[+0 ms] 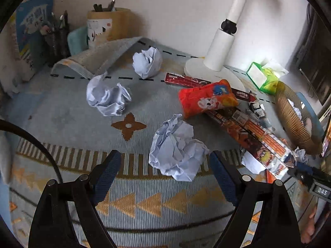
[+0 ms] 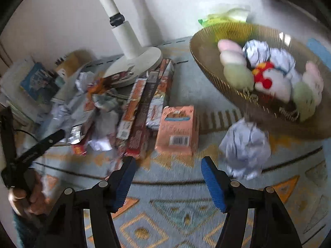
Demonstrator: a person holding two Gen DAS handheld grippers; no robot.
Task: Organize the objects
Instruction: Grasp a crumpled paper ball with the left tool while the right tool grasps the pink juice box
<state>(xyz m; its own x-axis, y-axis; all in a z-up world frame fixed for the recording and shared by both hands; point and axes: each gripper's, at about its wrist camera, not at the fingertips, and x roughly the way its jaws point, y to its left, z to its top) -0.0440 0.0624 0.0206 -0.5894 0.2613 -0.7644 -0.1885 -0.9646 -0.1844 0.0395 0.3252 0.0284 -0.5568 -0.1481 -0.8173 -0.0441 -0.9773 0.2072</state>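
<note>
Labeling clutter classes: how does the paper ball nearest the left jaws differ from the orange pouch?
The paper ball is white, crumpled and irregular; the orange pouch is bright, printed with cartoons and smooth. The ball sits alone on the cloth; the pouch lies partly on the long boxes. Neither is gripped.

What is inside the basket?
In the basket: crumpled paper balls, pastel plush pieces and a white toy with red parts. Anything beneath them is hidden.
</note>
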